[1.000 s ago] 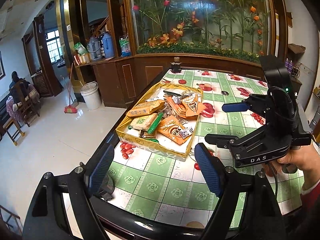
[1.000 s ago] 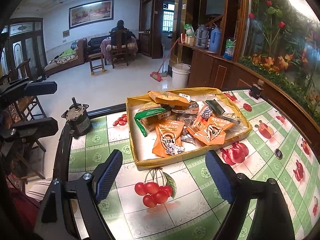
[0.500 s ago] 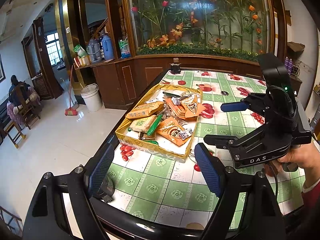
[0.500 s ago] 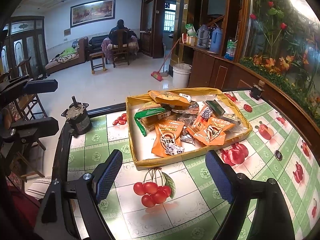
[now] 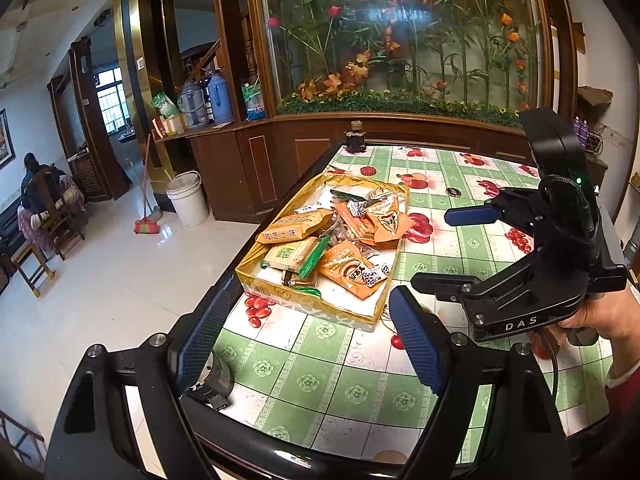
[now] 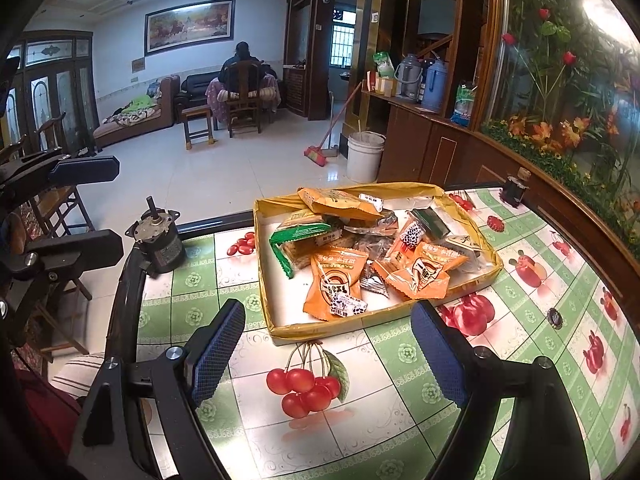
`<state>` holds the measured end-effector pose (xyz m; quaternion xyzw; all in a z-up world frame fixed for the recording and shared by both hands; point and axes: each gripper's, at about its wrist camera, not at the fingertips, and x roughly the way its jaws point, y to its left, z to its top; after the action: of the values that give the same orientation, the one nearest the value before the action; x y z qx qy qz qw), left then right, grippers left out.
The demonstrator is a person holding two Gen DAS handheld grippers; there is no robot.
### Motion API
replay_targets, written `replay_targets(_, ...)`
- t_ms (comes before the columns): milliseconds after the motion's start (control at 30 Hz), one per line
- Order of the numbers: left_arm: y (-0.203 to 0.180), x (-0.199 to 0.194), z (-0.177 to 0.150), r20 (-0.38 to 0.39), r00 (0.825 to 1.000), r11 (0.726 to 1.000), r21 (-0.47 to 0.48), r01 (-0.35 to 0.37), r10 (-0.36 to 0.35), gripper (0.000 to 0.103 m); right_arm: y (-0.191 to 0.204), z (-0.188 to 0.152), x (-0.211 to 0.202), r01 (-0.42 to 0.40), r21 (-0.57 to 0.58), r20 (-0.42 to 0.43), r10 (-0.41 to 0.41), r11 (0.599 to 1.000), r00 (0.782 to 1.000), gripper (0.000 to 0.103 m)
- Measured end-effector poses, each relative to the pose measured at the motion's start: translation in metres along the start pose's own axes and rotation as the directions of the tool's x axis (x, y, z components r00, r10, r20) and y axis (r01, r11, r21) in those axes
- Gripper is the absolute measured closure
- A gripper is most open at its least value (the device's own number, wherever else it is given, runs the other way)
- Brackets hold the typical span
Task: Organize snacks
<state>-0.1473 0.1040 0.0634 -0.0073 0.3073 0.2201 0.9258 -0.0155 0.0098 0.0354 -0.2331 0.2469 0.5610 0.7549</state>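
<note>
Yellow tray [image 6: 276, 322] of snacks in the middle of both views, resting on a table [image 6: 400, 400] covered with a green and white checked cloth with printed cherries. Inside the tray, a loose pile: an orange packet [image 6: 334, 284] near the front wall, a second orange packet [image 6: 424, 270] to its right, a green-edged packet [image 6: 298, 240] at the left, a tan packet [image 6: 336, 202] leaning on the far wall, small black-and-white candies among them.

Left gripper [image 5: 310, 338] at the bottom of the left wrist view, blue pads spread wide, nothing between them, hanging over the near table edge, short of the tray. Right gripper [image 6: 326, 354] at the bottom of the right wrist view, fingers likewise spread, empty, above the printed cherries, just before the front wall of the tray. Also seen at the right of the left wrist view, held by a hand [image 5: 600, 312].

Small grey motor [image 6: 160, 240] on the table edge, left of the tray. Dark small bottle [image 6: 518, 188] at the upper right, near the wooden ledge. White bucket [image 6: 364, 156] and broom [image 6: 320, 152] on the floor behind. A person on a chair [image 6: 242, 76] far back in the room.
</note>
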Motion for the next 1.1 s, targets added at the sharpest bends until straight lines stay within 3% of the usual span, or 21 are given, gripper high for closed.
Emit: replay_targets(1100,0.011,-0.001,0.005,0.005,1.000,0.999,-0.047,-0.023,0.023,0.019,0.000,0.007,-0.002,-0.015,-0.035,0.023,0.016,0.999,1.000,0.017)
